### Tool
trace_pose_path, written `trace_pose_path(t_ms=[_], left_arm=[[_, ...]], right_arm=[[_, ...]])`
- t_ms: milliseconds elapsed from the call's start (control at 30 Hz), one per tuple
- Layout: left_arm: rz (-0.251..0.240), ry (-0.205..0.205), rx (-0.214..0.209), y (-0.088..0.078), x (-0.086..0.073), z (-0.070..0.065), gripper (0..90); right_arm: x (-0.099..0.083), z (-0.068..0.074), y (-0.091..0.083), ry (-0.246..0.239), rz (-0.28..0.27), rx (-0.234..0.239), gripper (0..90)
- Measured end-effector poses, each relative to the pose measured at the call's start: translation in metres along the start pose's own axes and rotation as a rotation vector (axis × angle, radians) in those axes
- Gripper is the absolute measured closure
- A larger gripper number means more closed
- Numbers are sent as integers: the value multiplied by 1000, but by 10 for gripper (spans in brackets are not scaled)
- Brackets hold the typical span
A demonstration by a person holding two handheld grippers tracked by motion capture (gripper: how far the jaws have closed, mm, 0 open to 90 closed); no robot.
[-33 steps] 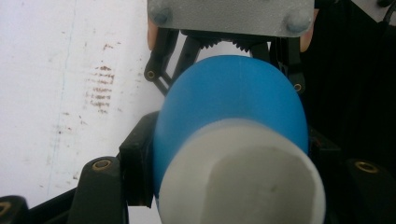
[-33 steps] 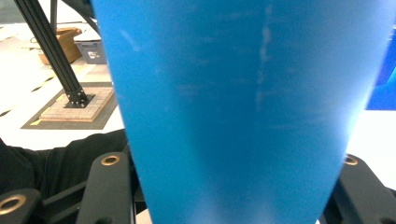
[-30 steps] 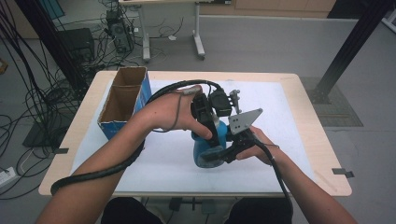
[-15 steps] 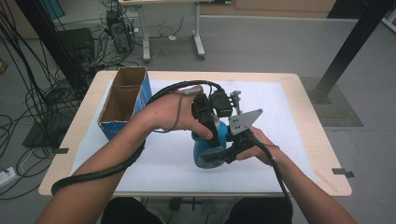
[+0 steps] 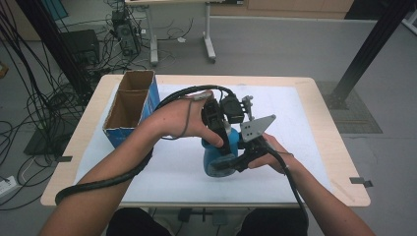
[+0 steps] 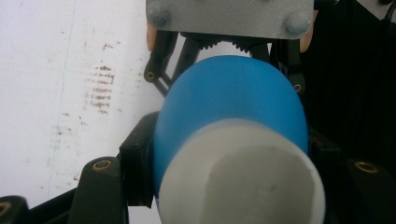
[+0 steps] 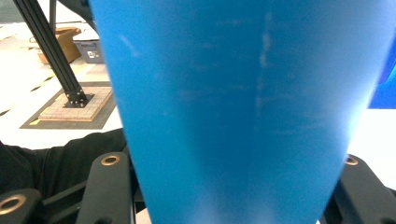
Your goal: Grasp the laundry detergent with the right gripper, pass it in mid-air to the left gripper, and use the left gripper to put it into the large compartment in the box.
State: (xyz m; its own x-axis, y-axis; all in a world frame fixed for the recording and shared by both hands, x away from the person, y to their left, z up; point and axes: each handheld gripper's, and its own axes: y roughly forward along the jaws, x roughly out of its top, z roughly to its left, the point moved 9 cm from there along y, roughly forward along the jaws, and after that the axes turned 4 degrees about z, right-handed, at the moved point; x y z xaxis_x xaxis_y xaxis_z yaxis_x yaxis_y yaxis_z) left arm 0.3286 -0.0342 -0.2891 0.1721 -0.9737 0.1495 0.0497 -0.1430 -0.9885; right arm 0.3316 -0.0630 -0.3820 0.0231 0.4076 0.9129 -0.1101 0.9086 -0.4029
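A blue bottle [image 5: 214, 160] with a white cap [image 6: 243, 172] is held just above the white table cover, near the middle, between both grippers. My left gripper [image 5: 220, 139] comes down from above and is shut on the bottle's top end; in the left gripper view its black jaws flank the cap and the blue shoulder [image 6: 233, 98]. My right gripper [image 5: 237, 160] reaches in from the right and is shut on the bottle's body [image 7: 233, 93], its jaws pressed against both sides. The grey plate [image 6: 229, 16] of the right gripper sits beyond the bottle.
An open cardboard box [image 5: 129, 105] with a blue side stands at the table's left back. The white cover [image 5: 295, 123] spreads to the right of the hands. A black post [image 5: 366, 46] rises past the right back corner; cables [image 5: 34, 105] lie on the floor at left.
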Motion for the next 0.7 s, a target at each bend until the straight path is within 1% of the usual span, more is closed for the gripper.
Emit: trace_pose_path(t_ms=[33,233,333,400,633,700], left_arm=[[3,4,1,0,0,0,372],[3,-4,1,1,-1,0,373],[10,3,4,0,-2,1,374],[7,-7,3,0,-2,0,374],[14,-8,6,-1,-4,0,375],[12,-15,7,-1,-3,0,375]], right_arm=[[0,0,0,-1,-1,0,430],[0,-1,1,-2,-1,2,430],[0,-1,2,-4,0,3,430],[0,-1,2,-6,0,3,430],[1,-1,3,-7,-6,7,429],[1,-1,4,-8,-8,5,428]])
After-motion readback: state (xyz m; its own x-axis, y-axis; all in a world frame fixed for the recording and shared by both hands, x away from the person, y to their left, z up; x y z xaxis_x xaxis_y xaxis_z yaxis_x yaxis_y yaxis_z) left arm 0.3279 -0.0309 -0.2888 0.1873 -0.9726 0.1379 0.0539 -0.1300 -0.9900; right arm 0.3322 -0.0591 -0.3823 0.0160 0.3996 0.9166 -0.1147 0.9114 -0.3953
